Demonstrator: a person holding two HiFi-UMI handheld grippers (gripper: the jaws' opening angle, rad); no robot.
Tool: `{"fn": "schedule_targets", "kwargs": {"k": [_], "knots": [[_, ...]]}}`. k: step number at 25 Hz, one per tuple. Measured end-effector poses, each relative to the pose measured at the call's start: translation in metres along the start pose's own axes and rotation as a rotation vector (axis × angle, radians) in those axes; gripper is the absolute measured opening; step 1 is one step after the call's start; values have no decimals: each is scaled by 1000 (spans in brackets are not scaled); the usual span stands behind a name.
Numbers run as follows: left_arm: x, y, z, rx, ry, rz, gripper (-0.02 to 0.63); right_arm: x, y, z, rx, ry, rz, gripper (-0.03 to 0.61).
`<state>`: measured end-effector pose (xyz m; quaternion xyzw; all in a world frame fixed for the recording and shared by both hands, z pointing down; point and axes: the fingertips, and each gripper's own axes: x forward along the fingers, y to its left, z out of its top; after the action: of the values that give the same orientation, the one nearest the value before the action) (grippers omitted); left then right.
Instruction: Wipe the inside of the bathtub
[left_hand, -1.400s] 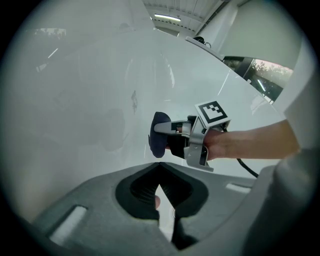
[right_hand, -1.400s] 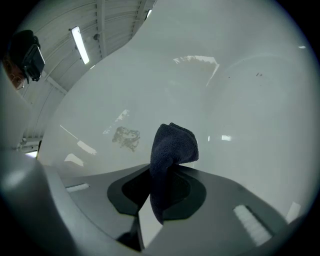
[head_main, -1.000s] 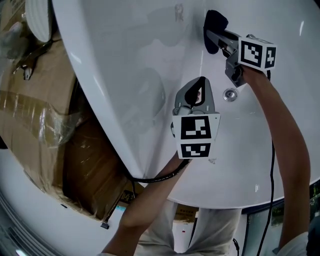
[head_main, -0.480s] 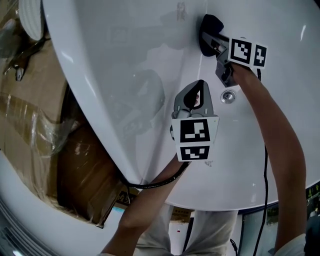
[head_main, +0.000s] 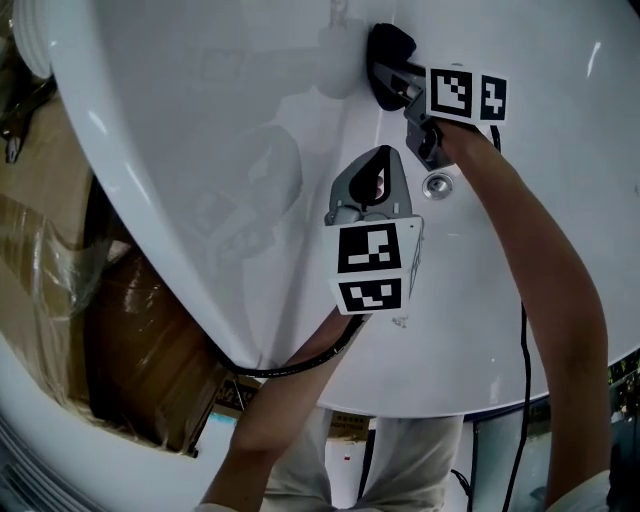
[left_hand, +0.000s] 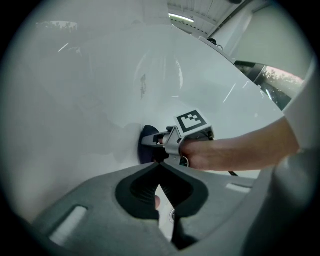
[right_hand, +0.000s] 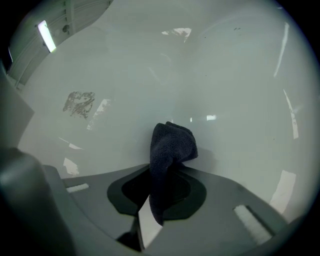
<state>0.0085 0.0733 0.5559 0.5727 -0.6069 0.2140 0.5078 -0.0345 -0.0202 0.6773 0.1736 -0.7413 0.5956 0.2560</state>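
The white bathtub (head_main: 190, 130) fills most of what I can see, and both of the person's arms reach down into it. The right tongs (head_main: 393, 78) are clenched on a dark cloth (head_main: 385, 48). It sticks out past the tips in a folded wad and sits against the tub's inner surface, where the side wall curves into the floor. From that tool's own camera the cloth hangs down between the two jaws and its bunched top meets the glossy white. A round metal drain (head_main: 437, 184) lies in the tub floor just beside the right hand (head_main: 447, 143), nearer the person than the cloth. The left tongs (head_main: 379, 168) hover over the tub floor near the drain, apart from the cloth, pointing toward the right tool. Their jaws are pressed together at the tips with nothing caught between them. A grey scuffed mark (right_hand: 79, 104) shows on the tub wall, off to the left of the cloth. A black cable (head_main: 290, 368) loops below the left forearm. Outside the tub, on the left, brown cardboard partly wrapped in clear film (head_main: 50, 250) lies close by its outer side.
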Motion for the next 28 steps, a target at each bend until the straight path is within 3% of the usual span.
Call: {"fn": "schedule_targets", "kwargs": {"k": [5,8,19,28], "knots": [[2,-5,4,32,-21,6,-2,-1,15,-2,-29,19,46,49],[3,5,4,-5,-19,35,-2,-2,20,1,-32,20,67,49],[0,-12,8,35,-31,-6,-2,-12,47,9,-105,22,114,49],[-7,-3,28,30,-67,20,-2,-24,71,18,-141,5,163,48]]}}
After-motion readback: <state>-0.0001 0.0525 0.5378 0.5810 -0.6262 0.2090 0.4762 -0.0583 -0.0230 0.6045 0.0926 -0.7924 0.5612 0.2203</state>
